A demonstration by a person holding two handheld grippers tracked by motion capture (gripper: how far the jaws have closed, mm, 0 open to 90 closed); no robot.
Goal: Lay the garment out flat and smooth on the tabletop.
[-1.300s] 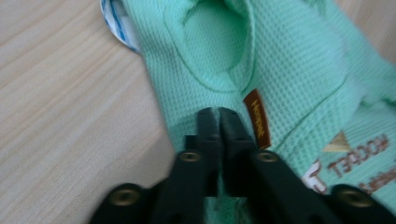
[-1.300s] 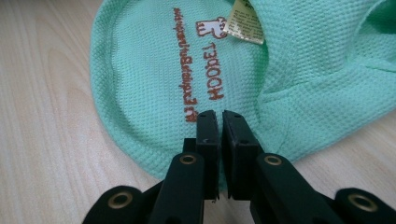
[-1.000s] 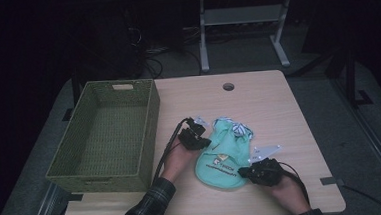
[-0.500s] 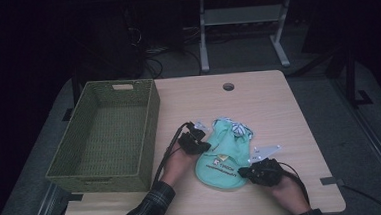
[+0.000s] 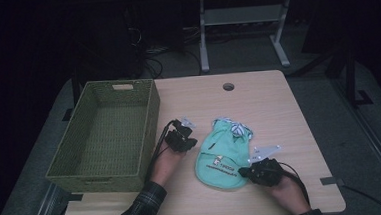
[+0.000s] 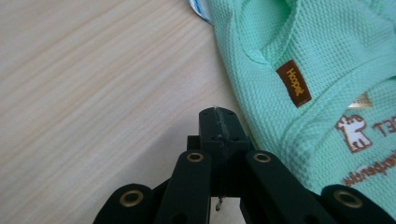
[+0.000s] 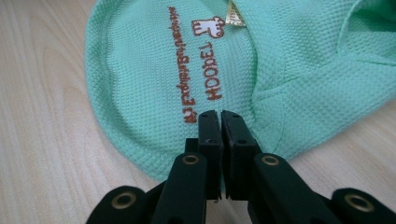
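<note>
The right tool, jaws closed, is pressed on the near hem of a mint-green pet hoodie, probably pinning it. The left tool, shut and empty, is held beside the hoodie's left edge on the tabletop, right of a wicker basket.

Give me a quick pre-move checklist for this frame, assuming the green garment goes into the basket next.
1. Left gripper shut, nothing between its jaws: ok; it lies beside the green garment, not on it.
2. Right gripper shut over the garment's hem: ok; whether fabric is pinched, cannot tell.
3. Garment lying flat on the table: ok.
4. Basket has room for it: ok, nothing inside.
5. Path from garment to basket: not ok, the left hand lies between them.
6. Tags at the garment's neck free of both grippers: ok.
</note>
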